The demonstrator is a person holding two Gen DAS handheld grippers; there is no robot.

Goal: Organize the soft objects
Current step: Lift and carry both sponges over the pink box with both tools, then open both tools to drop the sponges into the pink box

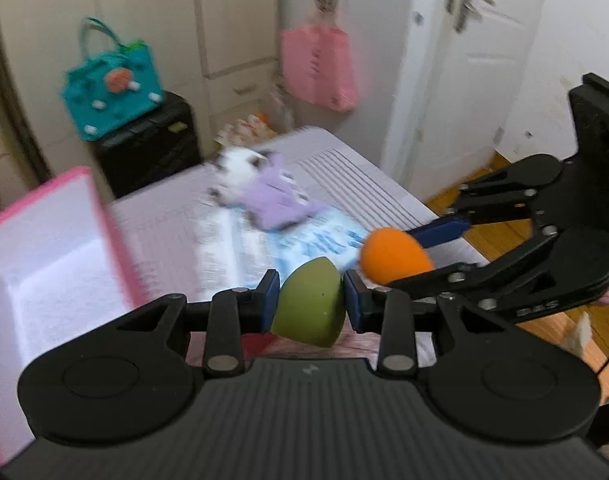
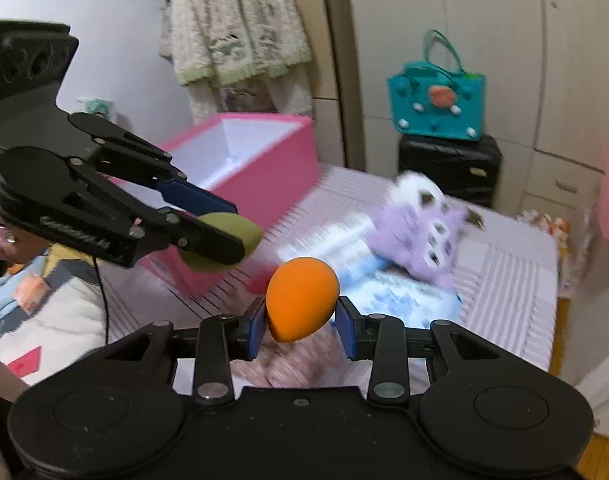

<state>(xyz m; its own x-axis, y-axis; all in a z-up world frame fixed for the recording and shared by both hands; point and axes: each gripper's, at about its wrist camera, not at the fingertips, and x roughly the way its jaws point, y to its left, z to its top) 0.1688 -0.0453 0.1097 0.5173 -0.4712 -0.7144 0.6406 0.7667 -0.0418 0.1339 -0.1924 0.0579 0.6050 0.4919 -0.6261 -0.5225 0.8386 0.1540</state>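
Observation:
My left gripper (image 1: 311, 304) is shut on a green egg-shaped sponge (image 1: 310, 307) and holds it above the table. My right gripper (image 2: 300, 322) is shut on an orange egg-shaped sponge (image 2: 302, 300). The two grippers are close together; the right one with the orange sponge (image 1: 394, 255) shows at the right of the left wrist view, the left one with the green sponge (image 2: 224, 240) at the left of the right wrist view. A pink open box (image 2: 264, 176) with a white inside stands on the table's left; it also shows in the left wrist view (image 1: 116, 236). A purple and white plush toy (image 2: 420, 228) lies further back.
The table has a striped cloth (image 2: 504, 280) with a blue-printed sheet (image 2: 396, 296) under the plush. A teal bag (image 2: 436, 100) sits on a black suitcase (image 2: 452, 164) behind. A pink bag (image 1: 318, 68) hangs on the cabinet. A white door (image 1: 464, 80) is at the right.

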